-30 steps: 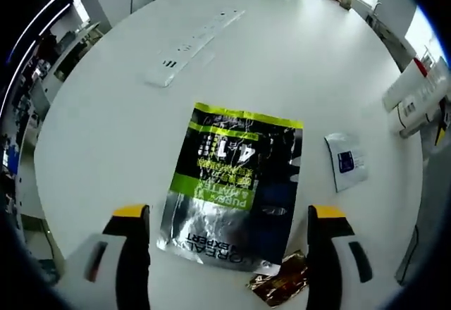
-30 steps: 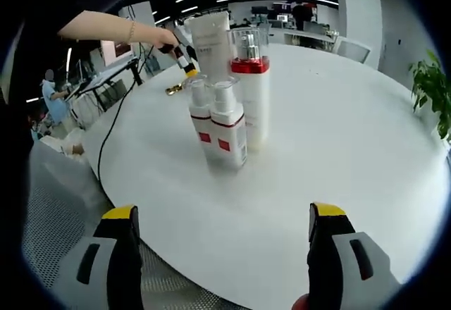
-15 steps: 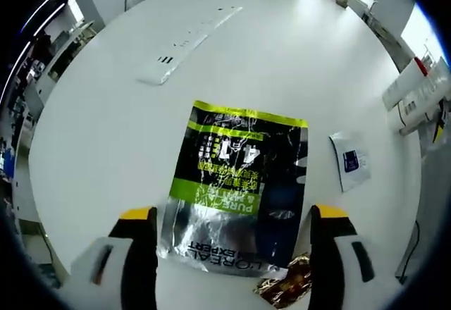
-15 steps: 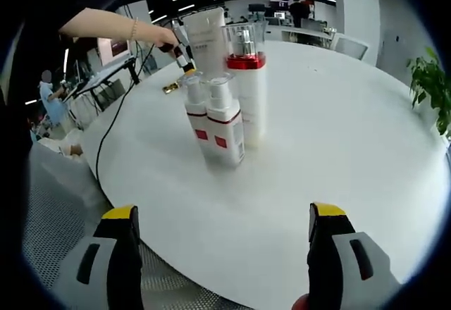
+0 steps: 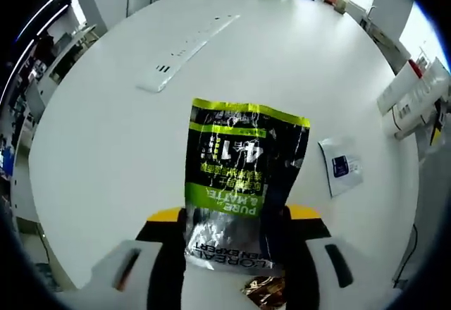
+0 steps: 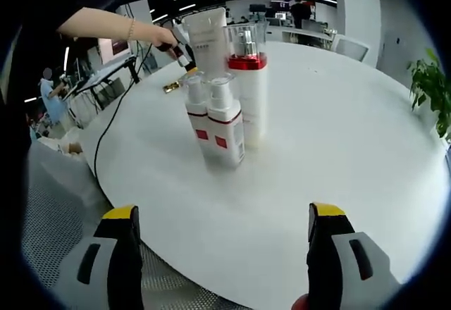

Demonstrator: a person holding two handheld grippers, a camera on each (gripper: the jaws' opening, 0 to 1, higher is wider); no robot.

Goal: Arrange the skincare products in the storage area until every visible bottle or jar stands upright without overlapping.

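pouch (image 5: 239, 183) flat on counter (image 5: 106, 148), pinched at near edge by left tongs (image 5: 236, 243) | bottles (image 6: 222, 113) upright, clustered | right tongs (image 6: 218, 253) held open, empty | risk: foil may slip; bottles may be toppled

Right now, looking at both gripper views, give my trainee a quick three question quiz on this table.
1. True or false: the left gripper is shut on the pouch.
2. What do the bottles stand on? A) white table B) metal tray C) shelf
3. Fill in: the right gripper is ____.

Key: 1 true, its jaws pinch the pouch's lower end. 2 A, the table. 3 open, with nothing between its jaws.
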